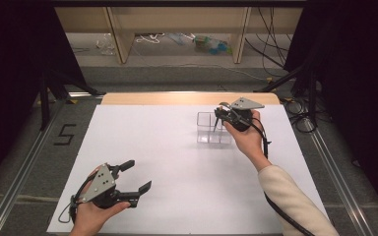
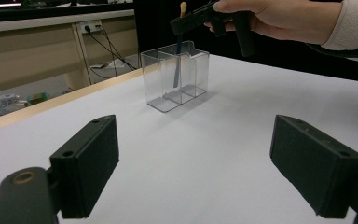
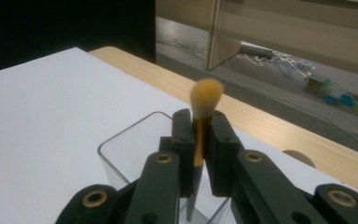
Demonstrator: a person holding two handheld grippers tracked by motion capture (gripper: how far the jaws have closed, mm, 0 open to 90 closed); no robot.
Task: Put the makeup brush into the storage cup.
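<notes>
Brush held over the clear organizer

Your right gripper point(image 3: 200, 154) had its jaws pinched on the makeup brush point(image 3: 204, 100), gripping the orange ferrule just below the tan bristles. The brush stood upright with its dark handle reaching down into a compartment of the clear acrylic organizer point(image 2: 175, 77), which sat toward the far right of the white table point(image 1: 177, 147). From the left gripper view, the handle's lower end hung inside the box, not yet resting on its floor.

By the look of it, the brush was light and stiff in the handle, soft only at the tuft, so the ferrule was the right place to hold: firm, narrow, away from the bristles. The smooth handle could slip if you eased off early. The organizer seemed light and apt to slide if knocked.

Your left gripper point(image 1: 135, 175) lay near you, jaws spread wide and holding nothing, well apart from the organizer.
</notes>
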